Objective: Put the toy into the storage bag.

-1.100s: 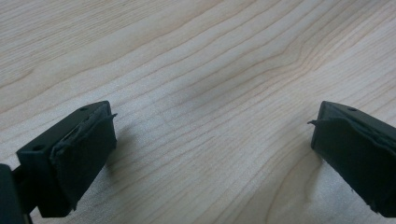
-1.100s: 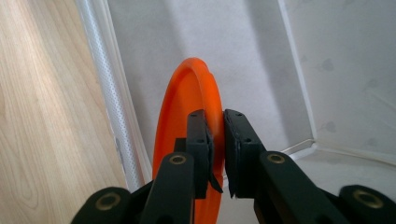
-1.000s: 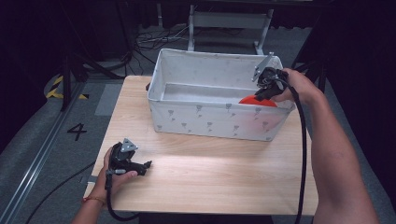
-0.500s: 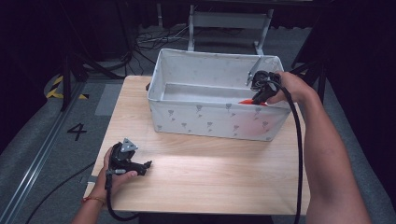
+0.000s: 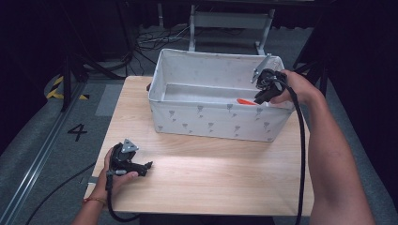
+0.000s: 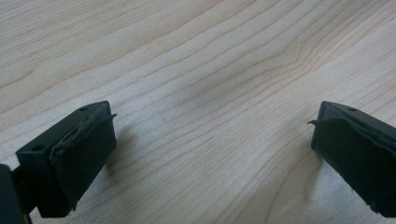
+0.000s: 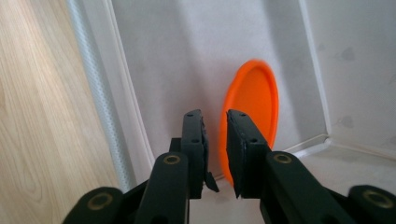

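Dark curtains and cable runs surround a light wooden tabletop (image 5: 206, 173) that carries a white fabric bin (image 5: 211, 119) with a grey printed pattern.

Right tool (image 5: 261, 96): held at the right-hand end of the bin, just over its rim, pointing down into the interior. In the right gripper view, the right tool (image 7: 215, 140) shows its two black jaws standing close together with a narrow gap between them. The jaws have just been opening slightly. An orange disc (image 7: 252, 112) lies beyond the jaw tips, against the bin's white inner wall and close to an inner corner seam. The disc's lower edge passes behind the right-hand jaw. No pad presses on the disc; the tool is released from it. In the high view the orange disc (image 5: 245, 101) appears as a thin orange sliver just beside the tool tip, inside the bin.

Left tool (image 5: 136, 166): rests in the person's left hand near the tabletop's near left edge, well apart from the bin. Its cable trails off the front edge. In the left gripper view, the left tool (image 6: 212, 140) shows both jaws spread wide, with bare wood grain between them. Nothing lies between the pads; the tool is released.

Bin position relative to the left tool: ahead and to the right, well apart.
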### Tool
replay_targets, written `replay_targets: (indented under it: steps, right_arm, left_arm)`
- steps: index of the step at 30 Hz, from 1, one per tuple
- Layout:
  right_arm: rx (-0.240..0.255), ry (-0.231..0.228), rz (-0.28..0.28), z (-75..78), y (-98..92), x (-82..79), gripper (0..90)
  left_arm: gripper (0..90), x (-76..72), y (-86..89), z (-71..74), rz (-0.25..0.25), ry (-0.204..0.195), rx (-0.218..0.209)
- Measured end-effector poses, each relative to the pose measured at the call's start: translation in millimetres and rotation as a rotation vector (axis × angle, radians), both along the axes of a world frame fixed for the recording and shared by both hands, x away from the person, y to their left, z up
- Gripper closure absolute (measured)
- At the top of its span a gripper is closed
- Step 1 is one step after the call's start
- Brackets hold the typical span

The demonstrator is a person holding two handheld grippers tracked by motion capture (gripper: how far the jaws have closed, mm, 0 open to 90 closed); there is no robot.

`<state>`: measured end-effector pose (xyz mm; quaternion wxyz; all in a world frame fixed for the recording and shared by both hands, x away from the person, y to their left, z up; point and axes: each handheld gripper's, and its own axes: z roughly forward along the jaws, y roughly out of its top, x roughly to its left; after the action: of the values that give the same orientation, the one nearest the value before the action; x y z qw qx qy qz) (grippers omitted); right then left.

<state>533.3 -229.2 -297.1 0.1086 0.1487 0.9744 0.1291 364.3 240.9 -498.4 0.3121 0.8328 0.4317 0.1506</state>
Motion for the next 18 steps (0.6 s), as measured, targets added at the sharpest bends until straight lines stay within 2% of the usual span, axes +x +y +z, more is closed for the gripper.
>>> replay_targets:
  steps: [5,8,10,11,12,13,14,18]
  right_arm:
    - [0.145,-0.049,-0.009,8.4,-5.4,-7.3,69.3]
    - [0.180,-0.063,-0.016,9.8,-6.9,-9.8,66.5]
    - [0.209,-0.089,-0.053,10.4,-10.9,-11.1,60.1]
    - [0.249,-0.112,-0.094,11.1,-15.6,-12.1,56.9]
    - [0.271,-0.114,-0.098,12.1,-17.7,-13.8,55.4]
    - [0.271,-0.114,-0.098,12.1,-17.7,-13.8,55.4]
    - [0.296,-0.117,-0.100,12.9,-19.3,-15.7,52.9]
    - [0.330,-0.178,-0.146,16.0,-22.6,-21.9,43.8]
  left_arm:
    - [0.3,0.0,0.1,0.1,-0.001,0.001,0.001]
    - [0.3,0.0,0.0,0.0,0.000,0.000,0.000]
    - [0.3,0.0,0.1,0.2,0.000,0.001,0.002]
    - [0.3,-0.1,-0.1,0.1,0.002,-0.001,0.001]
    - [0.3,-0.4,-0.3,-0.1,0.002,0.005,-0.004]
    - [0.3,-0.4,-0.3,-0.1,0.002,0.005,-0.004]
    - [0.3,-0.2,-0.1,0.0,0.001,0.002,-0.002]
    - [0.3,-0.2,-0.1,0.0,0.001,0.002,-0.001]
